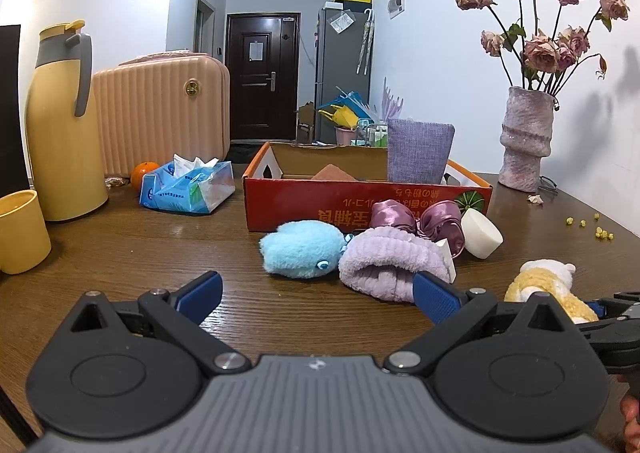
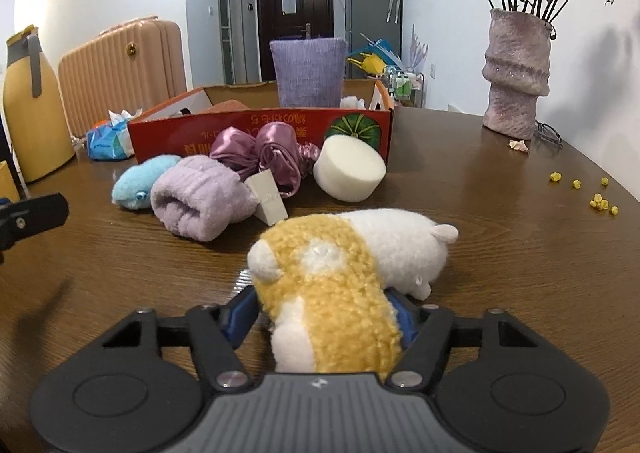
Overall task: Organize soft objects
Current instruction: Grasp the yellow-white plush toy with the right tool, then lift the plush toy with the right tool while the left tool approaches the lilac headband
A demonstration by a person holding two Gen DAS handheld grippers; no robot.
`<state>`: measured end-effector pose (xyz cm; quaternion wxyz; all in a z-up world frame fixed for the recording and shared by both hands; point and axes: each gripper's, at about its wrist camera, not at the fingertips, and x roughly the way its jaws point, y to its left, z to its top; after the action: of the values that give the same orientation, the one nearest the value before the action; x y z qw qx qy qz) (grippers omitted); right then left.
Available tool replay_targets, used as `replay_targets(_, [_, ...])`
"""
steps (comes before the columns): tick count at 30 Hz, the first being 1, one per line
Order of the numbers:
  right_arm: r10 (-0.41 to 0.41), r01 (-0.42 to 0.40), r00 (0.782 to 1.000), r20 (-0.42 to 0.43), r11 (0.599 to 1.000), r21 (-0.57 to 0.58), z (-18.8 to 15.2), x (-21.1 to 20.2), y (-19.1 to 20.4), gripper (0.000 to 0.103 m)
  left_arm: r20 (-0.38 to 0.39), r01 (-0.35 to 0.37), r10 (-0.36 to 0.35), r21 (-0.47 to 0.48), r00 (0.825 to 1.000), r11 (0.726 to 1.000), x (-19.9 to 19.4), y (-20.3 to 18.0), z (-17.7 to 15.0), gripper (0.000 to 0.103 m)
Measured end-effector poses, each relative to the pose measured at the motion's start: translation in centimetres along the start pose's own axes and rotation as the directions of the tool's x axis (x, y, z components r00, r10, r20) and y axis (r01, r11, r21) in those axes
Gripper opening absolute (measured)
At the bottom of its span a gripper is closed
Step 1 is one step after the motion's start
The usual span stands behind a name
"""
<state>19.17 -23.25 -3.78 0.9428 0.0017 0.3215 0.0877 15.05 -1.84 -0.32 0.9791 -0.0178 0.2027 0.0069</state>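
Right tongs (image 2: pixel 320 317) low and level, clenched on the plush toy (image 2: pixel 340 277); left tongs (image 1: pixel 318 293) spread wide above the table (image 1: pixel 160 253).

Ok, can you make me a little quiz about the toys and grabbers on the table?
1. True or false: the left gripper is open with nothing in it.
2. Which toy sits between the right gripper's fingers? A) blue plush B) yellow-and-white plush
3. Fill in: the white foam cylinder lies in front of the orange ____.

Key: 1 true; 2 B; 3 box.
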Motion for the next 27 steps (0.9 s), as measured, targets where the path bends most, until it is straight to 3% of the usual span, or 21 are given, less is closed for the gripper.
replay_targets(9, [-0.009,0.011,0.995,0.097,1.000,-0.013,0.8,-0.6,0.0,0.062,-0.005,0.002,-0.002,-0.001,1.000,1.000,0.0,0.0,-0.1,0.103])
replay_targets(27, [-0.020,0.024,0.982,0.187,1.000,-0.019,3.1,0.9,-1.2,0.062,-0.036,0.001,-0.001,0.004,0.999,1.000,1.2,0.0,0.0,0.103])
